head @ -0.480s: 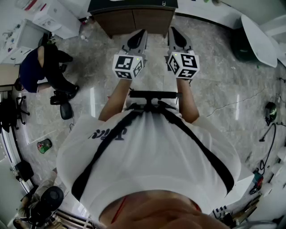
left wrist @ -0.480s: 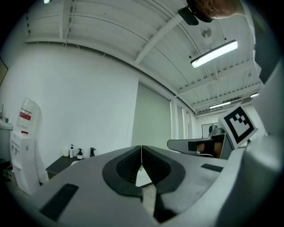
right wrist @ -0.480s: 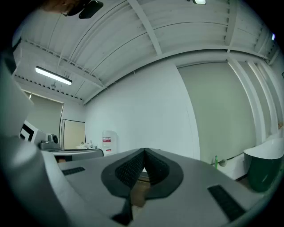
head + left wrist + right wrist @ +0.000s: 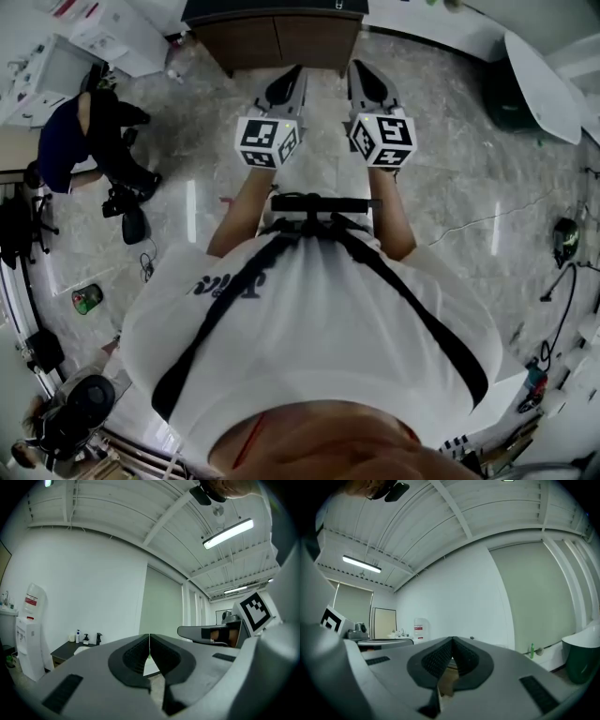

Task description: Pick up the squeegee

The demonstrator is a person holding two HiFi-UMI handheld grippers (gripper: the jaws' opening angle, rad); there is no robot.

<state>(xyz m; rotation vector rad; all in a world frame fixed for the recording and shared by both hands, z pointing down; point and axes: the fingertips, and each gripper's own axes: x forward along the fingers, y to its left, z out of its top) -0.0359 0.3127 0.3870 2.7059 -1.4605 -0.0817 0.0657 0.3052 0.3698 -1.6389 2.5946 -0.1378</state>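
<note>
No squeegee shows in any view. In the head view my left gripper (image 4: 297, 69) and right gripper (image 4: 357, 66) are held side by side in front of the person's chest, level, pointing toward a brown cabinet (image 4: 277, 42). Each has its marker cube behind it. In the left gripper view the left gripper (image 4: 149, 637) has its jaws pressed together with nothing between them. The right gripper (image 4: 452, 641) is likewise shut and empty in its own view. The right gripper's body (image 4: 220, 632) shows at the right of the left gripper view.
A dark counter (image 4: 65, 648) carries small bottles (image 4: 86, 639), with a white water dispenser (image 4: 30, 630) to its left. A person in dark clothes (image 4: 89, 131) crouches on the marble floor at left. A white table (image 4: 539, 84) and a green bin (image 4: 581, 660) stand at right.
Both grippers keep nearly the same place and stay shut. The picture has shifted slightly, so the things on the floor at left sit a little higher.
</note>
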